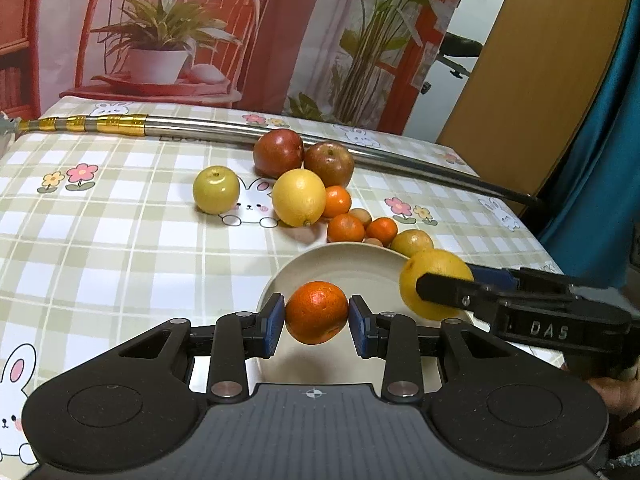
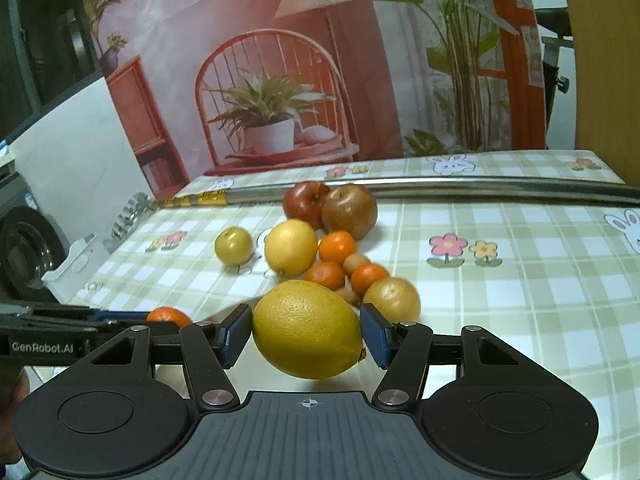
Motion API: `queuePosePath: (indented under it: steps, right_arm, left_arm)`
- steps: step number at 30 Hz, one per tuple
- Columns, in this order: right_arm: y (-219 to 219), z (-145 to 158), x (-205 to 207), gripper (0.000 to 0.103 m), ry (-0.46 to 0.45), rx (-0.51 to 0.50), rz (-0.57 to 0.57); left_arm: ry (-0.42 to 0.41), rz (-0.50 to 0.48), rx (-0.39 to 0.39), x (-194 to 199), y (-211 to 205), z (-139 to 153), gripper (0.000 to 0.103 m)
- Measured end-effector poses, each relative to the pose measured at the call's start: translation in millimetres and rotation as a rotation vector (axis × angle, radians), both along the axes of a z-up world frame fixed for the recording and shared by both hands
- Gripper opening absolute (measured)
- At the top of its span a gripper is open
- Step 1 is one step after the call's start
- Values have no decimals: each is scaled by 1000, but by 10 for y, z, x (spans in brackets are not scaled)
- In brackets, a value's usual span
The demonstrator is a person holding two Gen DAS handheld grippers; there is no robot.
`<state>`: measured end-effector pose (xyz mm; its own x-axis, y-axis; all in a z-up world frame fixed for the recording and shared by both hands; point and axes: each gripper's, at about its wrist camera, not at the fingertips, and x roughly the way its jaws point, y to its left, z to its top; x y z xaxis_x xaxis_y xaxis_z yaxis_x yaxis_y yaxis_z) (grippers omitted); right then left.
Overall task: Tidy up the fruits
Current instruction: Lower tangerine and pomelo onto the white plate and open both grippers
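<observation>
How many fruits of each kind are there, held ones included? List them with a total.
Red apples: 2
Yellow-green apple: 1
Large yellow citrus: 2, one on the table, one in the right gripper
Dull yellow-orange citrus: 1
Orange citrus: 4, three on the table, one in the left gripper
Small brown fruits: 2
Total: 12

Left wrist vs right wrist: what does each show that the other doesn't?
Left wrist only: the cream plate under the held fruit, and the left tongs shut on the orange seen head-on.

Right wrist only: the right tongs shut on the big yellow citrus seen head-on, and a white appliance left of the table.

Both: two red apples, the yellow-green apple, small mandarins, the metal pole, the checked tablecloth.
</observation>
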<state>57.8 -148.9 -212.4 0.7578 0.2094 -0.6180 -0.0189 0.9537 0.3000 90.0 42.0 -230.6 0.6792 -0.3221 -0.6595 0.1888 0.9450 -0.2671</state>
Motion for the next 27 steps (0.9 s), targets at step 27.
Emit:
queuePosePath:
  steps: [27]
  right_arm:
    - [39,-297,-84,56,55,-35,-28]
  left_arm:
    - [44,10,49,38,-46,-182,37]
